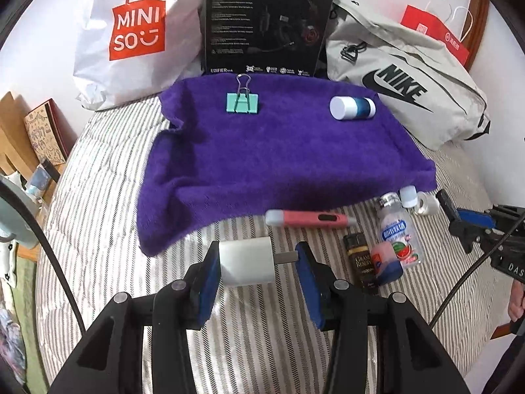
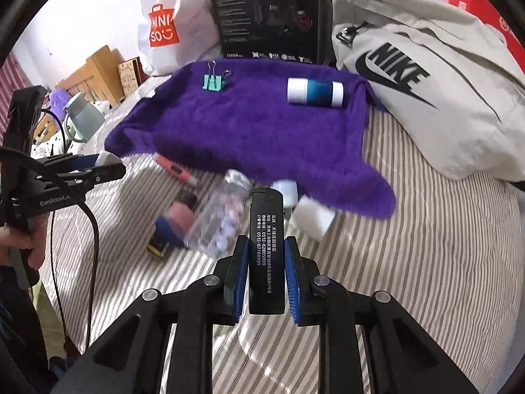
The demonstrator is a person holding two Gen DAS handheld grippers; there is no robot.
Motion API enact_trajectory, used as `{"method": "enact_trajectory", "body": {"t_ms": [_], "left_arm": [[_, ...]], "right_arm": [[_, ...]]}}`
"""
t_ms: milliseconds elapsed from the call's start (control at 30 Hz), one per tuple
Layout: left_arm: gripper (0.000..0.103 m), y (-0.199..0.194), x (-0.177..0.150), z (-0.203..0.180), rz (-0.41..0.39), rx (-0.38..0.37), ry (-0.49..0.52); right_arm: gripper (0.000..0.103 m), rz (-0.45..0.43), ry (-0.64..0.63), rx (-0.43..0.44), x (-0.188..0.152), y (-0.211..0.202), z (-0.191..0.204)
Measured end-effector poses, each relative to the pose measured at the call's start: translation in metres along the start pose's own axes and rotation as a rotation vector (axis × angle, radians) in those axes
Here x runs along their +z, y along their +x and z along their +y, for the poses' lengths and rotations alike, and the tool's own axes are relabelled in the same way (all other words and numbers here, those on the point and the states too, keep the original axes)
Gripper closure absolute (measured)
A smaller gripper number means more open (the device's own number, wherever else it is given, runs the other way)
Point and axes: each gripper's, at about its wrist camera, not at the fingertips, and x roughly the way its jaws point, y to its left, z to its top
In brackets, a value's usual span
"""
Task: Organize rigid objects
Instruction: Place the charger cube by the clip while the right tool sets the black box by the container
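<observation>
Gripping a white charger plug (image 1: 244, 262) between the pads of the left tool (image 1: 256, 267), prongs pointing toward the right pad, low over the striped bed (image 1: 98, 229). Clamping a black lighter (image 2: 265, 249) upright in the right tool (image 2: 264, 275), printed side facing the camera, raised above the pile. Judging from that, carrying two pieces at once, neither yet set down. Just beyond, still waiting on the bedcover near the towel's front edge: a pink thermometer (image 1: 306, 219), a clear candy bottle (image 1: 398, 229) lying on its side, a small dark bottle (image 1: 359, 259), a pink-and-blue item (image 1: 387, 262) beside it, a white-capped tube (image 1: 408, 197) and a small white block (image 2: 313, 218); too blurred in the right view for telling more. Farther on, lying already on the purple towel (image 1: 279, 157) and well apart from each other: a mint binder clip (image 1: 242, 101) toward the left and a blue-and-white cylinder (image 1: 352, 107) on its side toward the right. Reading this as roughly a quarter done, two placed, two in transit, about six left. Behind the towel, standing against the wall: a Miniso bag (image 1: 131, 32), a black headset box (image 1: 265, 19) and a grey Nike bag (image 1: 410, 92).
</observation>
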Motion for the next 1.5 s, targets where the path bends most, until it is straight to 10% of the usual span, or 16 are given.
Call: {"method": "enact_trajectory", "body": {"t_ms": [933, 1500], "left_arm": [[0.06, 0.068, 0.124, 0.026, -0.014, 0.013, 0.02], [0.06, 0.123, 0.14, 0.037, 0.061, 0.036, 0.033]], "right_arm": [[0.082, 0.036, 0.026, -0.034, 0.118, 0.09, -0.043], [0.081, 0.085, -0.041, -0.058, 0.128, 0.128, -0.042]]}}
